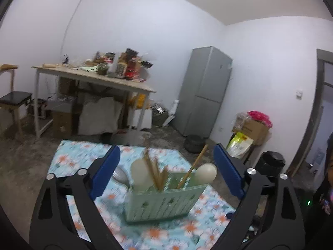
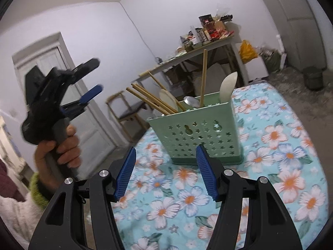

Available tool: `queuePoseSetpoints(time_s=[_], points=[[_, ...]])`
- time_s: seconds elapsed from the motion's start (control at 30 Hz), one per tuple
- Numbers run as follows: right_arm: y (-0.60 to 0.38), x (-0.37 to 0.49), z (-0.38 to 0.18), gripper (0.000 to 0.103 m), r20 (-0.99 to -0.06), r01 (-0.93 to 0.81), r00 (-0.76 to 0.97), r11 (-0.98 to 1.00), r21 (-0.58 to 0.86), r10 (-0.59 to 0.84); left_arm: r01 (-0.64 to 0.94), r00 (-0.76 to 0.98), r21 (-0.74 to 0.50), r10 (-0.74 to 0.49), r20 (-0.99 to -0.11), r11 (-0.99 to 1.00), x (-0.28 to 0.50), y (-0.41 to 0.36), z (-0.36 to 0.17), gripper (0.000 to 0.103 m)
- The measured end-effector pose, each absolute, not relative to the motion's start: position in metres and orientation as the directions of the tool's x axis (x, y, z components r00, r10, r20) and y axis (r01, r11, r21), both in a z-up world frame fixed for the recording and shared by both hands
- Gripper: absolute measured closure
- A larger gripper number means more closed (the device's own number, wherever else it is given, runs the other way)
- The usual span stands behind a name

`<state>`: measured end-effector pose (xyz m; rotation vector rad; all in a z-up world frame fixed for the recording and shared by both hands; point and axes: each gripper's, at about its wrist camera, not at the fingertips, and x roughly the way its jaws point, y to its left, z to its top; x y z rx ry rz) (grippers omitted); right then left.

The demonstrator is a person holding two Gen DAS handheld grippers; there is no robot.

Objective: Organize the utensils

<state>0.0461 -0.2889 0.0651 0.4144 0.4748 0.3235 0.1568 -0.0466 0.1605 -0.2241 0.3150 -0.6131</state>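
Note:
A pale green perforated utensil holder [image 1: 163, 201] stands on the floral tablecloth [image 1: 87, 156]; it also shows in the right wrist view [image 2: 199, 133]. It holds wooden chopsticks [image 2: 154, 101], white spoons [image 2: 228, 87], a metal spoon [image 2: 192, 102] and a wooden stick [image 2: 204, 77]. My left gripper [image 1: 166, 158] is open and empty, raised above and in front of the holder; it also shows at the left of the right wrist view [image 2: 93, 79]. My right gripper [image 2: 166, 158] is open and empty, just short of the holder.
A cluttered wooden table [image 1: 100, 79] stands by the far wall, with boxes and bags under it. A grey fridge [image 1: 204, 91], a black bin [image 1: 270, 162] and a chair [image 1: 14, 102] stand around the room. A white door [image 2: 54, 66] is at the left.

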Motion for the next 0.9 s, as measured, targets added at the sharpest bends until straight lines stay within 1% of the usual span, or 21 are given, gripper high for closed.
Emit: queuePoseSetpoints(time_s=[0.03, 0.07, 0.13, 0.23, 0.37, 0.53, 0.57, 0.67, 0.8, 0.9], points=[[-0.285, 0.045, 0.067, 0.043, -0.387, -0.184, 0.848, 0.886, 0.426, 0.362, 0.504, 0.785, -0.295, -0.573, -0.235, 0.812, 0.151, -0.042, 0.155, 0.012], [-0.282, 0.044, 0.068, 0.038, -0.402, -0.164, 0.853, 0.903, 0.397, 0.332, 0.477, 0.799, -0.287, -0.546, -0.253, 0.831, 0.145, -0.039, 0.150, 0.011], [-0.272, 0.039, 0.070, 0.032, -0.435, -0.108, 0.867, 0.943, 0.316, 0.245, 0.423, 0.821, -0.267, -0.491, -0.290, 0.866, 0.135, -0.034, 0.138, 0.010], [-0.263, 0.034, 0.072, 0.024, -0.461, -0.053, 0.873, 0.971, 0.234, 0.159, 0.346, 0.840, -0.215, -0.404, -0.362, 0.913, 0.122, -0.034, 0.119, 0.009], [-0.256, 0.027, 0.074, 0.014, -0.476, 0.014, 0.877, 0.987, 0.159, 0.064, 0.282, 0.836, -0.192, -0.339, -0.432, 0.940, 0.108, -0.032, 0.101, 0.009], [-0.251, 0.020, 0.078, 0.008, -0.475, 0.089, 0.879, 0.991, 0.102, -0.030, 0.218, 0.813, -0.161, -0.270, -0.516, 0.963, 0.098, -0.038, 0.083, 0.008], [-0.250, 0.019, 0.079, 0.007, -0.475, 0.100, 0.879, 0.990, 0.097, -0.043, 0.192, 0.814, -0.146, -0.240, -0.529, 0.971, 0.097, -0.039, 0.081, 0.008], [-0.250, 0.016, 0.079, 0.006, -0.480, 0.135, 0.873, 0.988, 0.073, -0.084, 0.153, 0.822, -0.115, -0.191, -0.536, 0.982, 0.093, -0.040, 0.078, 0.008], [-0.249, 0.014, 0.080, 0.006, -0.489, 0.176, 0.861, 0.984, 0.033, -0.138, 0.091, 0.842, -0.023, -0.089, -0.532, 0.996, 0.089, -0.048, 0.084, 0.008], [-0.251, 0.013, 0.081, 0.006, -0.490, 0.194, 0.858, 0.981, 0.027, -0.156, 0.091, 0.846, 0.013, -0.071, -0.529, 0.996, 0.089, -0.051, 0.088, 0.008]])
